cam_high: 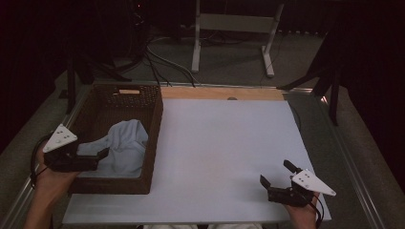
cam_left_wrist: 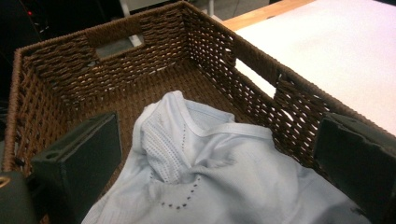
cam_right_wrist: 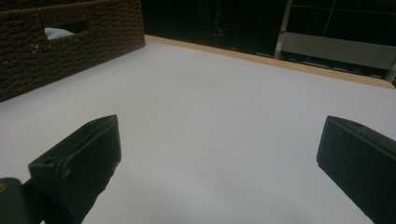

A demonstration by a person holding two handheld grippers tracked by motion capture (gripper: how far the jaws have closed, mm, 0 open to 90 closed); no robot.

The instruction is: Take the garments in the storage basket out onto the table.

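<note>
shirt crumpled in the wicker basket at the desk's left, directly between the gaping left tongs; right tongs, also spread wide, idle well apart near right.

one wicker basket, one pale blue garment, two hand-held grippers.

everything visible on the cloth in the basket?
The cloth is pale blue, soft knit, with perforated mesh panels, dotted hole lines and a banded edge. It lies crumpled in the near part of the brown wicker basket, resting on its floor. The open left claw hangs over it, not gripping it.
</note>
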